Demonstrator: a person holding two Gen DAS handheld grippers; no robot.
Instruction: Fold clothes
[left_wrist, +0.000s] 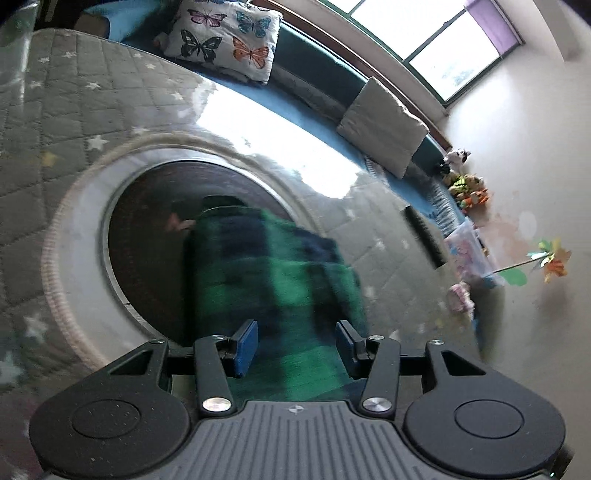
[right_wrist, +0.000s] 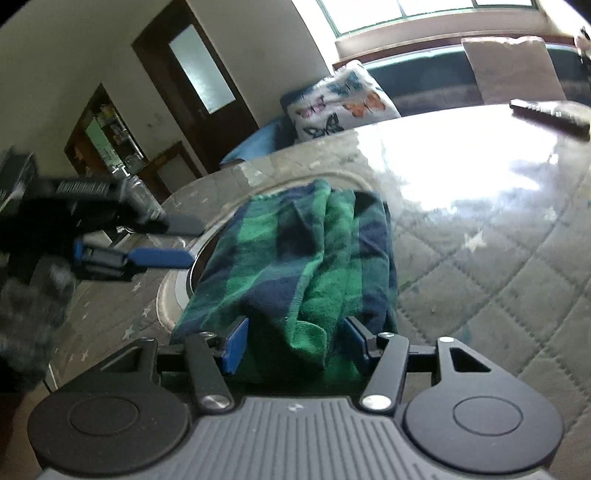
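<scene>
A green and navy checked cloth (left_wrist: 273, 273) lies bunched on the table, partly over a round dark inset (left_wrist: 147, 229). My left gripper (left_wrist: 297, 345) is open, its blue pads either side of the cloth's near edge. In the right wrist view the same cloth (right_wrist: 303, 258) lies in loose folds. My right gripper (right_wrist: 291, 341) is open, with the cloth's near corner between its pads. The left gripper (right_wrist: 162, 240) also shows there at the left, open, beside the cloth's far edge.
The table wears a grey quilted star cover (left_wrist: 74, 110) under glossy plastic with strong glare. A black remote (right_wrist: 550, 114) lies at the far right. A bench with a butterfly pillow (left_wrist: 225, 37) and a grey cushion (left_wrist: 384, 125) runs behind. Toys (left_wrist: 465, 188) stand by the wall.
</scene>
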